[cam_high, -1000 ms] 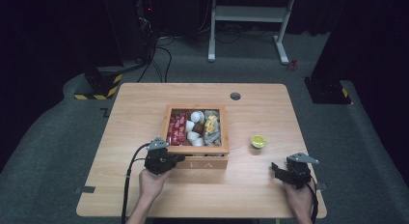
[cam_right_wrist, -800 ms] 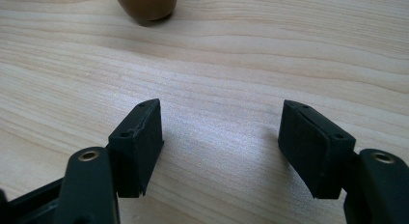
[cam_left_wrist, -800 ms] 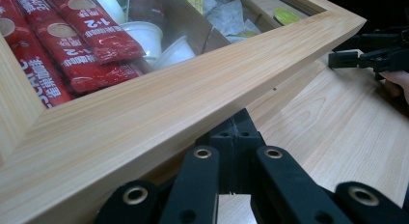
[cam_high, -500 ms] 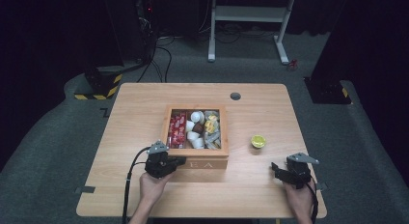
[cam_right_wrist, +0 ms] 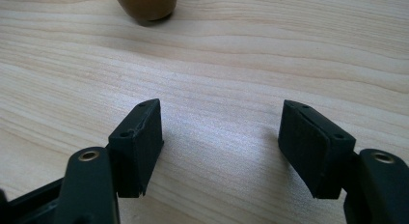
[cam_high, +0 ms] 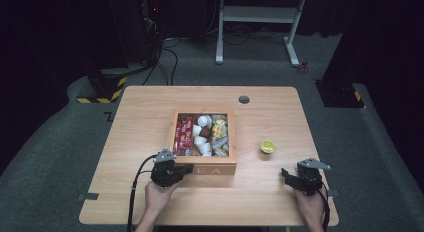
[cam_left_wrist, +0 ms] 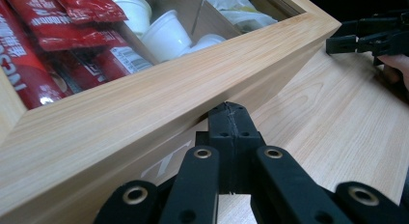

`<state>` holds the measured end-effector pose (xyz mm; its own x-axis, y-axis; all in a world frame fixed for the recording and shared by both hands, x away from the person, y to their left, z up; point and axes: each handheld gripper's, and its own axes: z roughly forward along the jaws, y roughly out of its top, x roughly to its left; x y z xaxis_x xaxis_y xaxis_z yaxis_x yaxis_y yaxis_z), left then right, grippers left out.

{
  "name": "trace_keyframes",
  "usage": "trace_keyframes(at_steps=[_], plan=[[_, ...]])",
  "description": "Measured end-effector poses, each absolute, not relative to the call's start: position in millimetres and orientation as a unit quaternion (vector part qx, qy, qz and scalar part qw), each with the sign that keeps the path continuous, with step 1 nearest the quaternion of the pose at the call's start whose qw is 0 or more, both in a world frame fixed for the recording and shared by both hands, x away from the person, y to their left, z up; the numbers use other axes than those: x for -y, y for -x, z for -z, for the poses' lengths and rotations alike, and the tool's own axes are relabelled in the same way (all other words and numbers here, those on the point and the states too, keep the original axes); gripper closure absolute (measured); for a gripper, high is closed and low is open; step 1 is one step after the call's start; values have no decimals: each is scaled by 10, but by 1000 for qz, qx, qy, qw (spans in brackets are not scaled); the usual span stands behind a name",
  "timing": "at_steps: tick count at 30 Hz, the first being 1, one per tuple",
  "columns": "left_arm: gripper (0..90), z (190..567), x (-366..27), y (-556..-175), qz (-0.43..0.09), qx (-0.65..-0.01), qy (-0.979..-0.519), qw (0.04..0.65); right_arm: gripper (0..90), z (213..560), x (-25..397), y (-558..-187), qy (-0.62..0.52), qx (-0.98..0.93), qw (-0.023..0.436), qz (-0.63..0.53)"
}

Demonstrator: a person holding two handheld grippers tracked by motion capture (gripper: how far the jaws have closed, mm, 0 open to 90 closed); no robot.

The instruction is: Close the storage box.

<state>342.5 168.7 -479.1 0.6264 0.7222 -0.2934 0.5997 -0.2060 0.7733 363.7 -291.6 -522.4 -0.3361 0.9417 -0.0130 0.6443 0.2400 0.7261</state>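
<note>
One wooden box (cam_high: 204, 168), front wall just ahead of left gripper (cam_high: 186, 169), jaws pressed together. One yellow-topped cup (cam_high: 267, 146) ahead of right gripper (cam_high: 285, 174), jaws spread, empty.

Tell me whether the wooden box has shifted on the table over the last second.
No. In the high view the wooden box sits at the same spot relative to the table's round hole and the yellow-green cup.

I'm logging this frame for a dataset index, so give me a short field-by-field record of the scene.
surface: wooden table
box: wooden box, open top, holding red sachets and white cups
loose item: yellow-green capsule, right of the box
left tongs: shut, tips at the box's front wall
right tongs: open, above bare table, holding nothing
</note>
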Motion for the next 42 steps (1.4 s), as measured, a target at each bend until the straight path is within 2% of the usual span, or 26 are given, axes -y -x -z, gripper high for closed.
trace_keyframes(at_steps=[13, 20, 29, 42], plan=[[890, 4783, -1675, -3366, -73, -425, -773, 466, 322, 5224, 2916, -3637, -527, -752, 232, -320], [787, 4696, -1771, -3324, -76, -425, -763, 482, 321, 5225, 2917, -3637, -527, -753, 232, -320], [590, 4598, -1895, -3267, -83, -442, -738, 504, 321, 5224, 2916, -3637, -527, -752, 232, -320], [493, 4500, -2135, -3293, -97, -466, -715, 512, 320, 5225, 2916, -3637, -527, -752, 232, -320]])
